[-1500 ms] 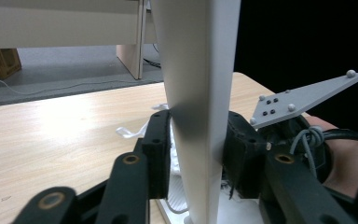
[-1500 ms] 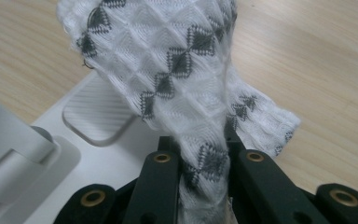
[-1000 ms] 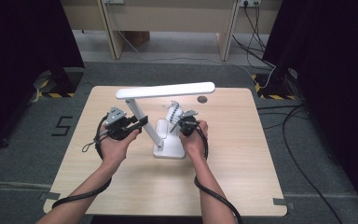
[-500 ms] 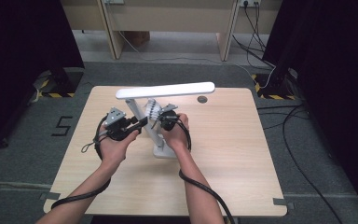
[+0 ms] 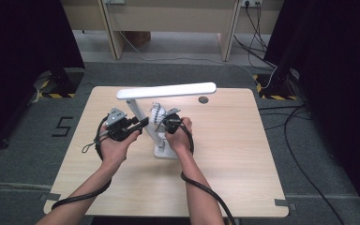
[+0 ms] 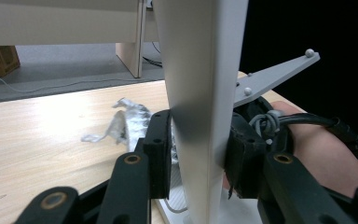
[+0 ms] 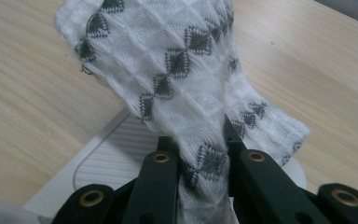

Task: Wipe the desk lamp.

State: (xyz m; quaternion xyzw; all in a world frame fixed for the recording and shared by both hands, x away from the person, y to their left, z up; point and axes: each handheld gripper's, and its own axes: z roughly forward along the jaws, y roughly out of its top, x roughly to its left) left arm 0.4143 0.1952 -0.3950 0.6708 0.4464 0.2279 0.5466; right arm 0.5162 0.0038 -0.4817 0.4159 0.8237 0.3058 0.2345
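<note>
Where the grey carpet spreads out past both claws, a dark curtain stands on each side of the room and a long pale desk (image 5: 168,18) runs along the far wall, with loose cables (image 5: 281,61) trailing on the floor beyond the right claw. Nearer, the wooden table (image 5: 234,159) carries everything in hand. On it stands a white desk lamp (image 5: 166,91), its long head level above both claws and its flat base (image 5: 164,151) just below and between them. The lamp's slanting stem (image 6: 200,93) sits between the jaws of the left gripper (image 5: 138,124), which are clenched on it, one pad on each face; the stem blocks most of what lies ahead of that claw. Directly on the other side of the stem, close by, the right gripper (image 5: 161,123) is pinched tight on a white cloth with grey diamonds (image 7: 177,79), which rises bunched from its jaws over the ribbed base. Whether the cloth touches the stem is hard to judge from above. A small dark disc (image 5: 203,99) is set into the table well beyond the right claw.
</note>
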